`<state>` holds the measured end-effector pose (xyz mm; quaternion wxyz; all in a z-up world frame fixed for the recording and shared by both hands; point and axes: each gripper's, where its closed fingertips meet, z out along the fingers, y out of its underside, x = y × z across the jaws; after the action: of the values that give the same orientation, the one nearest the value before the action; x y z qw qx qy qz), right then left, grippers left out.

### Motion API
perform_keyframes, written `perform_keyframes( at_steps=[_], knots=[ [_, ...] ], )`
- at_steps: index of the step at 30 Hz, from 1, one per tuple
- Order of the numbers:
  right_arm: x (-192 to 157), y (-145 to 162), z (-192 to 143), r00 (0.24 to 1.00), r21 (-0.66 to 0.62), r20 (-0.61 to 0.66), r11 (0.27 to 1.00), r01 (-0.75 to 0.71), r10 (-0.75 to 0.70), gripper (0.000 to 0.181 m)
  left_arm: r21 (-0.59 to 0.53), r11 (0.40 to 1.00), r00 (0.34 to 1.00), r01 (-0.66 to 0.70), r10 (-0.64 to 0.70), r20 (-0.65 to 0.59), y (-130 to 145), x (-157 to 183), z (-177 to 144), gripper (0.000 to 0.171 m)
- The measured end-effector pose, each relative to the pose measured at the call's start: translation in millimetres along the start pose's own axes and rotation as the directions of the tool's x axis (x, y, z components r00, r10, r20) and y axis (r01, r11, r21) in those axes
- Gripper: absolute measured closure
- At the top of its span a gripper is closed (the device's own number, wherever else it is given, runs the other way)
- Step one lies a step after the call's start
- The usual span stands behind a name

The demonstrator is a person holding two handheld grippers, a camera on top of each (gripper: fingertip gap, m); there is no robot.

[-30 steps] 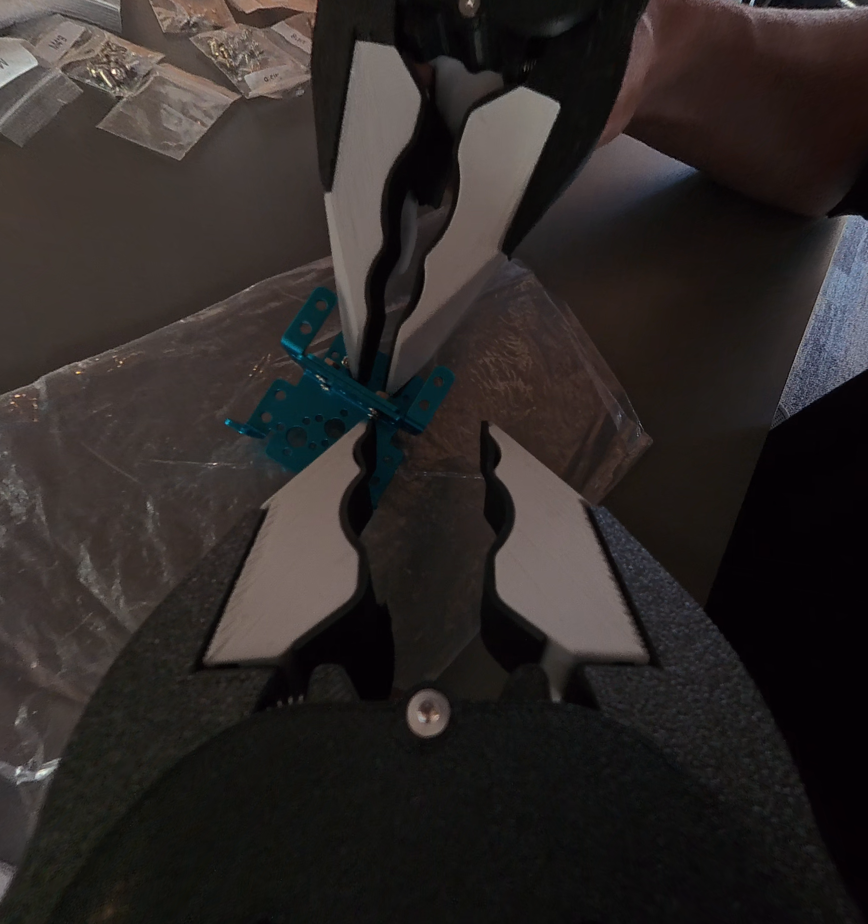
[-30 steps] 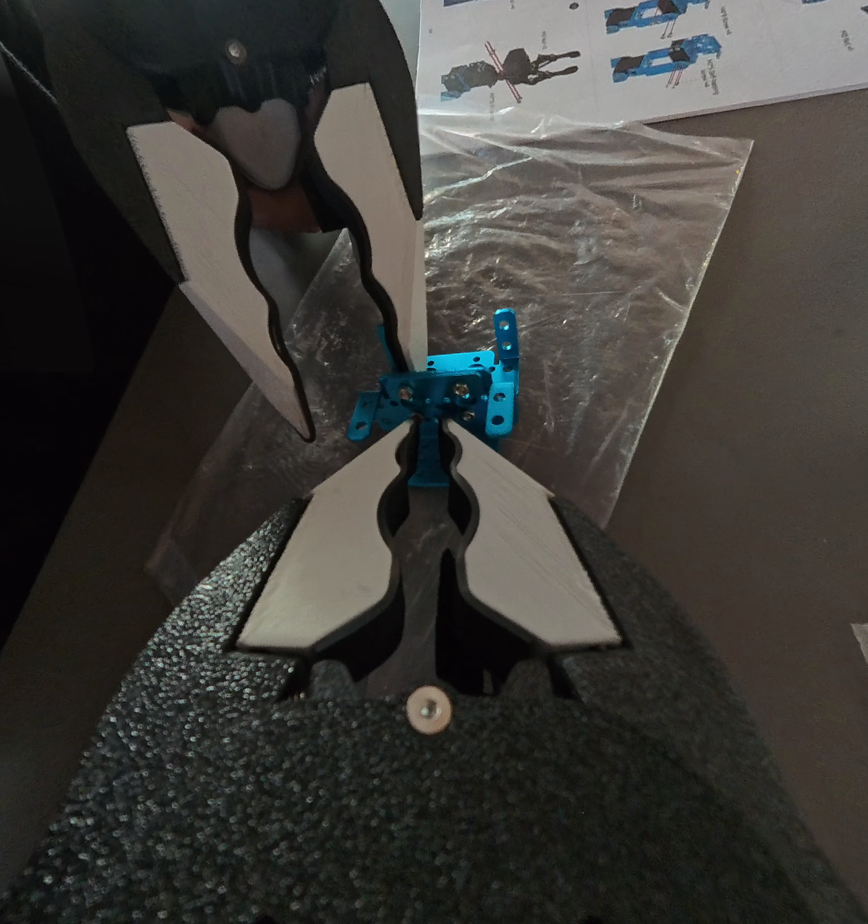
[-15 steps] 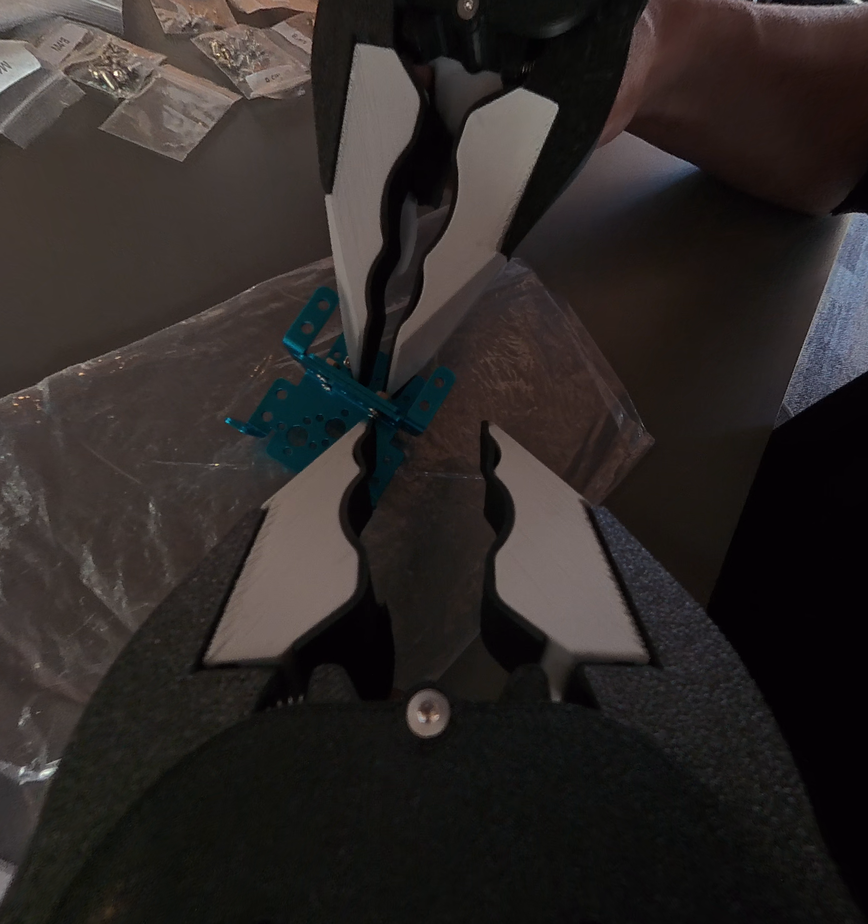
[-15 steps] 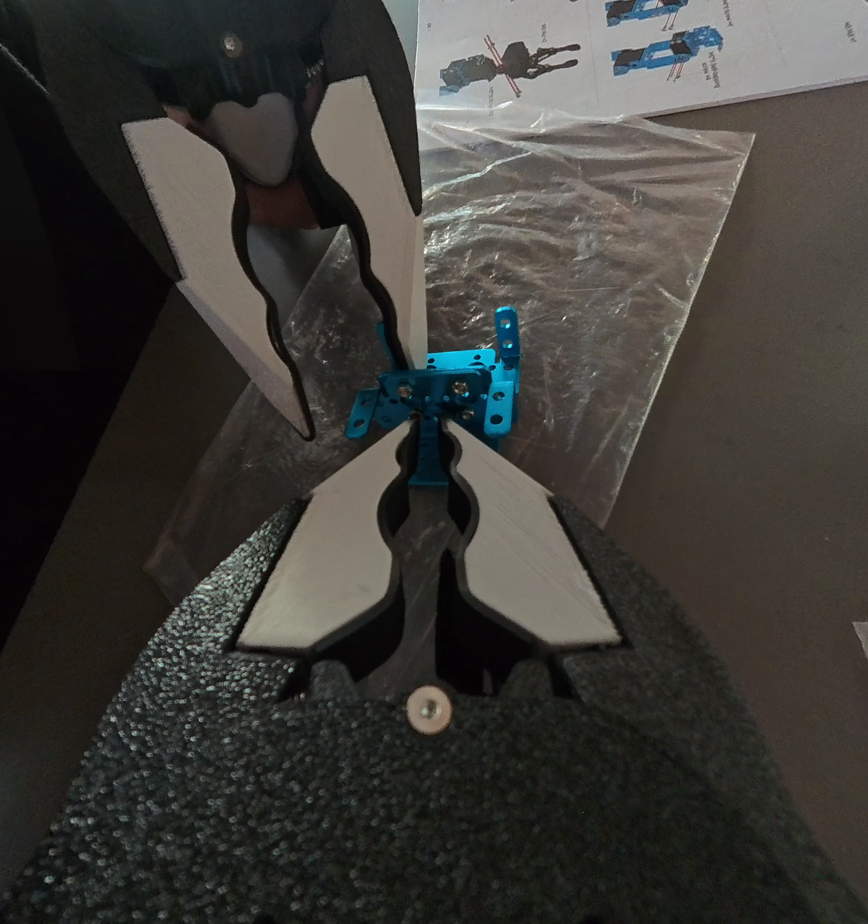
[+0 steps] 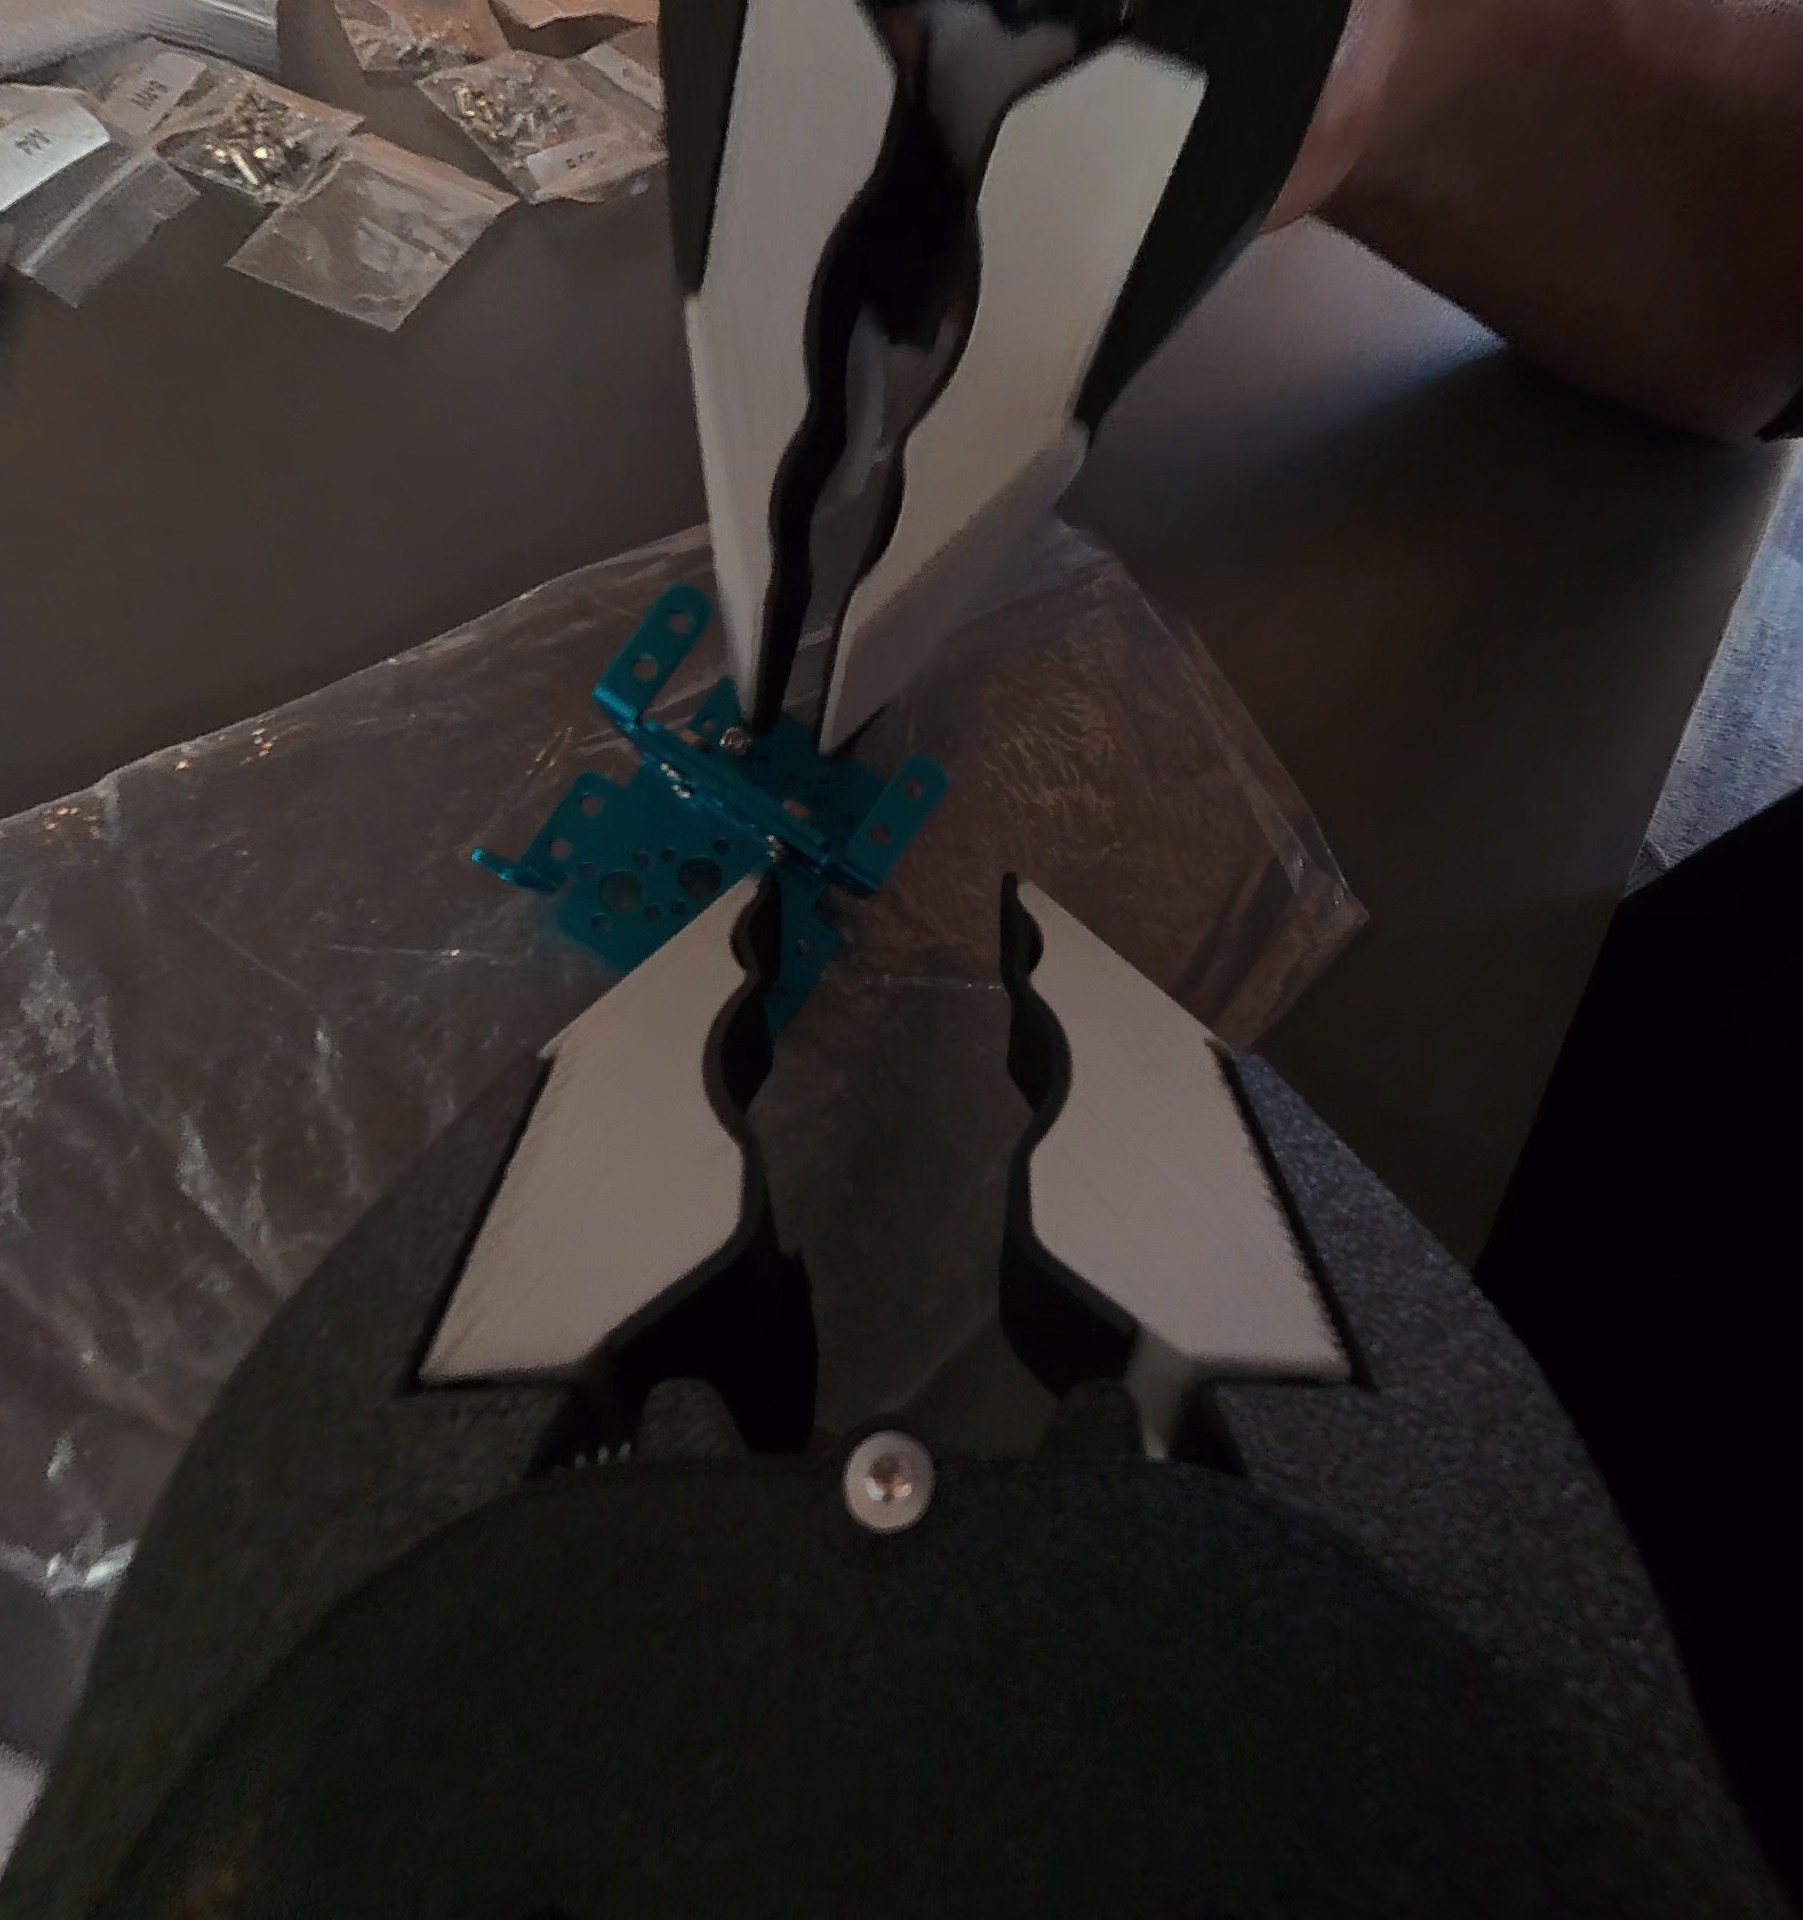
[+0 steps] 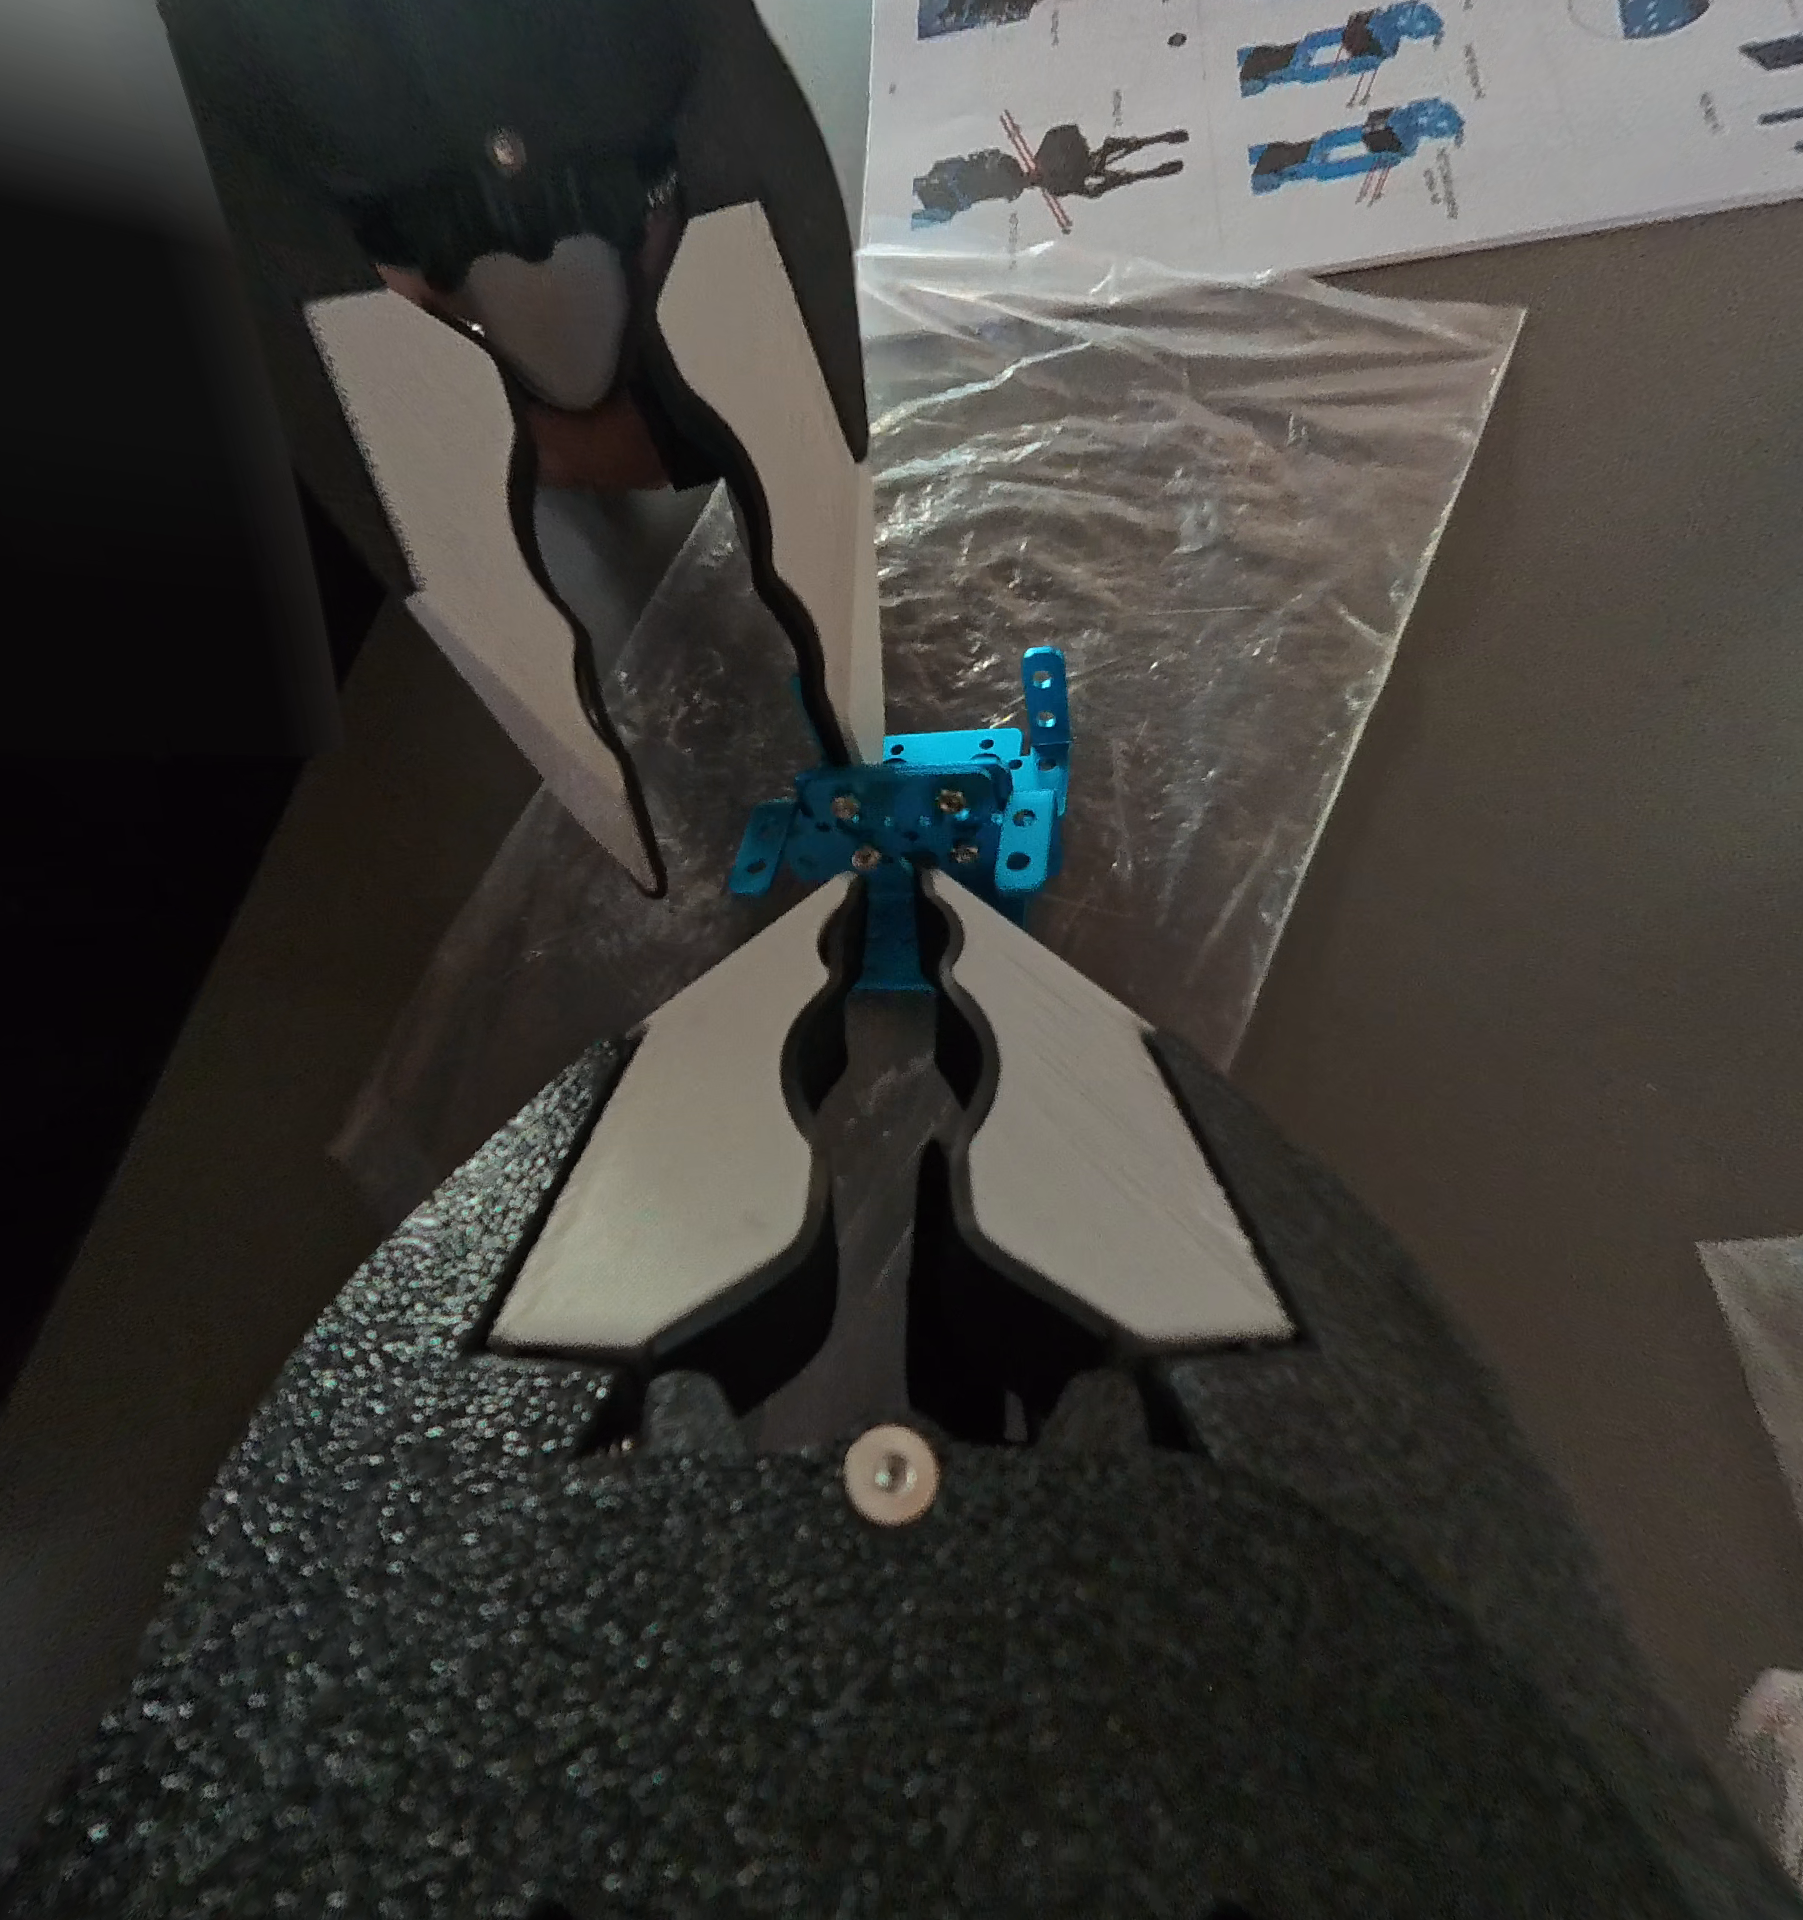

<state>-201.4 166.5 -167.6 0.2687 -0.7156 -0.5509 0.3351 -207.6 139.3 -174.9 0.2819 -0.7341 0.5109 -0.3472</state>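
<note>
A blue metal bracket assembly (image 5: pixel 668 842) with holes and small screws stands on a clear plastic bag (image 5: pixel 253 987) on the brown table. My right gripper (image 6: pixel 892 875) is shut on a narrow blue strip of the assembly (image 6: pixel 907 810); in the left wrist view it (image 5: pixel 798 727) comes in from the top. My left gripper (image 5: pixel 886 883) is open. Its left fingertip (image 5: pixel 731 935) is against the near side of the assembly and its right finger is clear. In the right wrist view the left gripper (image 6: pixel 749 816) reaches in from the upper left with one finger at the assembly's far edge.
Several small bags of screws (image 5: pixel 284 156) lie at the far left of the table. A printed instruction sheet (image 6: pixel 1344 114) lies beyond the clear bag (image 6: pixel 1188 499). A person's forearm (image 5: pixel 1551 208) is at the upper right. The table edge (image 5: pixel 1707 644) runs along the right.
Almost nothing has moved. The blue assembly has tipped slightly, so more of its screwed face shows in the right wrist view. Both grippers keep their places.
</note>
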Motion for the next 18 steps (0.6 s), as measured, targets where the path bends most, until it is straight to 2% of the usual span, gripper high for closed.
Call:
perform_keyframes(
  at_steps=[4, 9, 12, 16, 18],
  knots=[
    [7.1, 1.4, -4.6, 1.0, 0.008, -0.02, 1.0, -0.025, 0.025, 0.169, 0.006, 0.999, 0.999, 0.031, -0.032, 0.007, 0.3, 0.3, 0.0, 0.124],
    [10.9, 5.1, 0.6, 0.997, -0.027, -0.039, 0.998, -0.061, 0.06, 0.142, 0.003, 1.0, 1.0, 0.024, -0.024, 0.002, -2.7, 3.0, 4.1, 0.12],
    [21.8, 10.0, -3.0, 0.992, -0.082, -0.128, 0.996, -0.03, 0.019, 0.13, 0.004, 1.0, 1.0, 0.027, -0.027, -0.002, -3.6, 3.5, 5.2, 0.12],
    [21.1, 0.3, -9.3, 0.992, -0.034, -0.124, 0.999, -0.011, 0.007, 0.125, 0.003, 1.0, 1.0, 0.029, -0.029, -0.008, -4.9, 3.8, 6.5, 0.12],
    [19.0, -4.8, -8.3, 0.99, -0.014, -0.136, 0.999, 0.033, -0.035, 0.13, 0.002, 1.0, 1.0, 0.023, -0.023, -0.009, -5.2, 4.1, 7.4, 0.12]
  ],
)
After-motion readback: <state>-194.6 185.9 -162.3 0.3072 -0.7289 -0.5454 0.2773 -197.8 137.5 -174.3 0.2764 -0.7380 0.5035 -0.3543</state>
